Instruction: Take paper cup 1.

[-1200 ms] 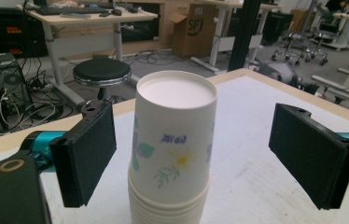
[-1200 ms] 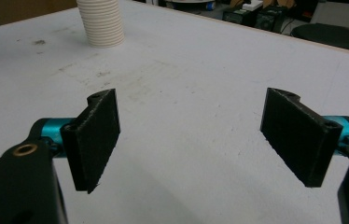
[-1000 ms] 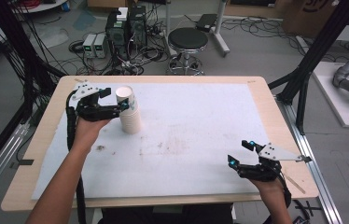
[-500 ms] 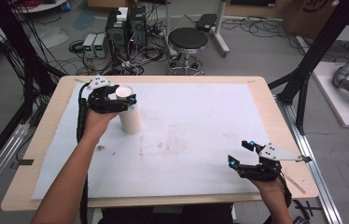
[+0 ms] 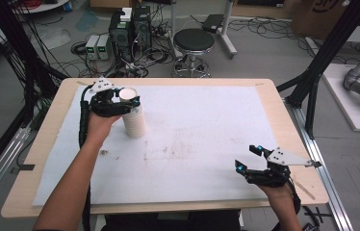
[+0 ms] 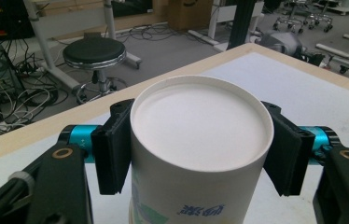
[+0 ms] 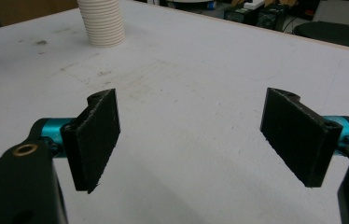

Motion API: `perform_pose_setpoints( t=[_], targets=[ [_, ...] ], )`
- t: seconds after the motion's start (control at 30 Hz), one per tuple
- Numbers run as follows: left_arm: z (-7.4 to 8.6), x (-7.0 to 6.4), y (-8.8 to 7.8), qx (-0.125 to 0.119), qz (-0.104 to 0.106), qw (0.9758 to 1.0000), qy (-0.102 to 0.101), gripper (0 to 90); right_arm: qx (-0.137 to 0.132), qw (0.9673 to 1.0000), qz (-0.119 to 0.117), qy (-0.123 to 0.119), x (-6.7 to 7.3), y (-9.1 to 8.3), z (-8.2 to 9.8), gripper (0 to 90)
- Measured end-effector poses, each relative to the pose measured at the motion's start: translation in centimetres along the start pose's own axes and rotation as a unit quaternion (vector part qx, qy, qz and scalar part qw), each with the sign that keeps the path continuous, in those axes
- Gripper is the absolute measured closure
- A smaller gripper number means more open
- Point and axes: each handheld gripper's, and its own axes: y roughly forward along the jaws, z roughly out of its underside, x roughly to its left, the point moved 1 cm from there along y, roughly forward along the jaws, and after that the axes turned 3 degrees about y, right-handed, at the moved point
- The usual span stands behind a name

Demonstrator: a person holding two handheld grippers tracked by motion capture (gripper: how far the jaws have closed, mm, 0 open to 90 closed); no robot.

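Now left hand-held gripper (image 6: 196,154) just closed around paper-cup stack (image 6: 200,149); right hand-held gripper (image 7: 196,140) wide, empty.

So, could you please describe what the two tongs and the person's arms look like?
Both tongs, left and right, have black bodies, teal barrels behind flat black pads and a grey three-cornered plate on top. Brass-coloured rivets sit at the joints, and a black cable trails along the left forearm. The forearms are bare, with no sleeves.
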Motion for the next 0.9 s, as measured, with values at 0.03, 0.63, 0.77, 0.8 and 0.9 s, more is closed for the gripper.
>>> perform_pose_setpoints(
  t=[0.03,0.63,0.77,0.8,0.9],
  targets=[
    [-0.2,0.0,-0.1,-0.004,0.001,1.0000,0.001,33.8,0.000,1.0000,0.000,0.002,0.0,0.0,0.0,20.5],
    [-5.9,-0.5,-4.6,-0.079,0.007,0.9969,0.004,35.3,-0.005,1.0000,-0.001,0.000,0.2,-0.1,-0.3,20.5],
    [-6.7,-0.8,-5.7,-0.101,0.016,0.9948,0.001,35.5,-0.004,1.0000,-0.001,-0.001,0.2,0.0,-0.3,20.5],
    [-6.8,-0.9,-6.0,-0.104,0.017,0.9944,0.005,35.6,-0.004,1.0000,-0.001,0.000,0.2,0.0,-0.3,20.5],
    [-7.2,-1.6,-6.9,-0.119,0.027,0.9925,0.011,35.7,-0.004,1.0000,-0.001,0.002,0.2,0.1,-0.4,20.5]
  ],
)
